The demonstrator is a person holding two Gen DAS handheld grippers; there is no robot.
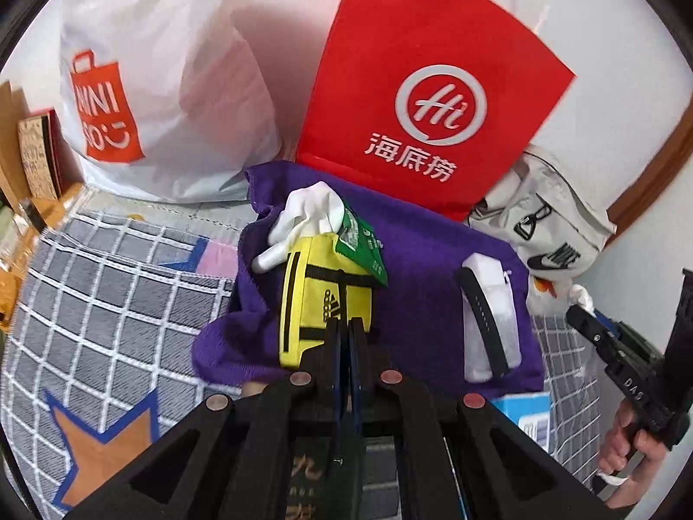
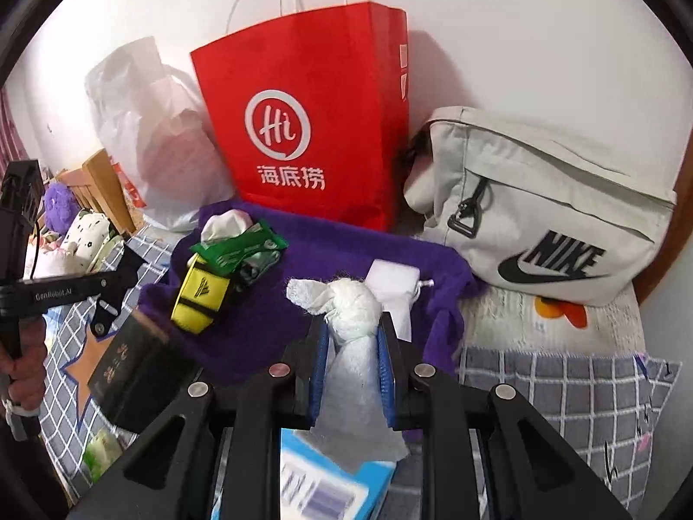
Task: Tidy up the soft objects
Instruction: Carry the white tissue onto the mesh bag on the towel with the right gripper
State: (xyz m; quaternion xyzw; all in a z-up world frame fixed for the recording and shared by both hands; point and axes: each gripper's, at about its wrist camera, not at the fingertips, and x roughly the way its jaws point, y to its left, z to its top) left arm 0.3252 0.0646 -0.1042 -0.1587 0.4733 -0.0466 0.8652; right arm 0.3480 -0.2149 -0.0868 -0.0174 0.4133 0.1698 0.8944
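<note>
Knotted white cloth [image 2: 353, 303]: held between the blue pads of the right gripper [image 2: 353, 359]; the knot stands above the fingertips and a loose tail hangs below, over a blue-and-white box [image 2: 320, 485].
Right gripper fingers: narrow, pressed against both sides of the cloth.
Left gripper [image 1: 345, 325]: fingers fully together, nothing visible between the tips; a dark booklet with gold characters [image 2: 138, 368] sits low at the gripper body, but whether it is gripped cannot be told.
Landmark: purple towel [image 1: 416, 234], spread on a grey checked bedcover [image 1: 108, 286].
Yellow Adidas pouch [image 1: 320, 299]: on the towel, left portion, directly ahead of the left gripper tips.
Green packet [image 1: 361, 245]: on the far end of the pouch, over the towel.
White sock or glove [image 1: 309, 212]: on the towel's far left edge, touching the pouch; exact type unclear.
White drawstring pouch with black strap [image 1: 489, 316]: on the towel, right portion.
Red Haidilao paper bag [image 2: 312, 130]: upright behind the towel, against the wall.
White Miniso plastic bag [image 1: 151, 86]: behind the towel, left of the red bag.
Grey Nike bag [image 2: 541, 216]: right of the towel, leaning on the wall.
Person's hand [image 1: 628, 442]: on the right gripper handle, right of the towel.
</note>
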